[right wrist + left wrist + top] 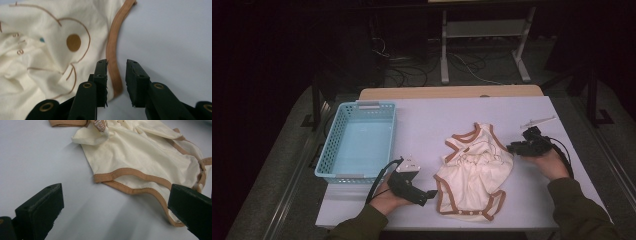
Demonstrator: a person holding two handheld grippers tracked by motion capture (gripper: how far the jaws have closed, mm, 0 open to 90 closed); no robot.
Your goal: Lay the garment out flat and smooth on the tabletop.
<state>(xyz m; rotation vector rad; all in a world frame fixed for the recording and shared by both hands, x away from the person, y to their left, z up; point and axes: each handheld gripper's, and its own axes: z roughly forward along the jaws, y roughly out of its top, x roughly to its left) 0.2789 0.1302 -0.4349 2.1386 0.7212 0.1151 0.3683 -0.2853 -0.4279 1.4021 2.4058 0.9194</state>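
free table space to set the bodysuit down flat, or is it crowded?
Free: the table strip between the blue basket and the cream bodysuit, and the far band behind the bodysuit up to the wooden edge. Crowded: right side, where the right tool straddles the bodysuit's brown trim, near a syringe; front left, the left tool.

Light blue plastic basket (358, 141) at table's left, syringe (538, 121) near far right, white table (422, 120)
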